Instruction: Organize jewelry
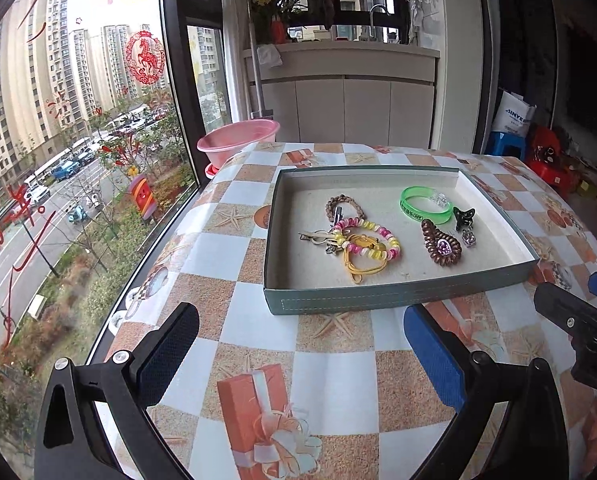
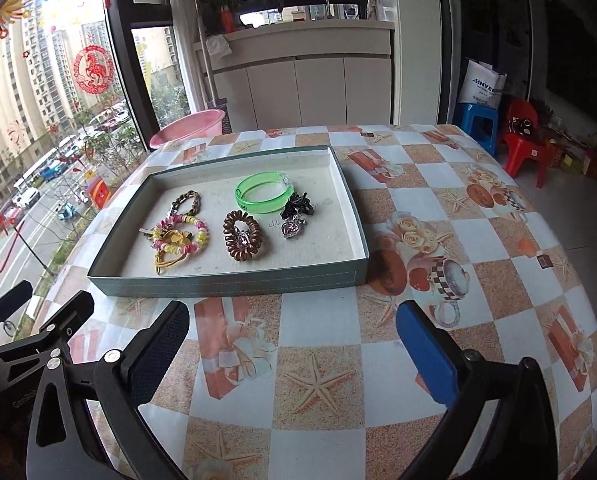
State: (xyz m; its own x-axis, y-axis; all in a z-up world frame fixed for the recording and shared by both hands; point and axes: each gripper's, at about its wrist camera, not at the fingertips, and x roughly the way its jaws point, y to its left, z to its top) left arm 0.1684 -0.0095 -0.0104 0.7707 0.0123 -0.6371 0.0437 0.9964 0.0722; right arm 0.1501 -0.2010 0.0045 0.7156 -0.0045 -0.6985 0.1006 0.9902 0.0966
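A: Both the left gripper [image 1: 300,354] and the right gripper [image 2: 292,350] are standing wide and empty over the table's [image 2: 322,332] near edge. The tray [image 2: 234,282] is holding all the jewelry.

B: The beaded bracelet [image 2: 184,234] is tangling with a yellow cord [image 2: 170,262]; one could be dragging the other. The small charm [image 2: 292,229] is hard to read.

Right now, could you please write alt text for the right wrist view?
A shallow grey box on a checked tablecloth holds a green bangle, brown coil hair tie and beaded bracelets. The right gripper hovers open and empty.
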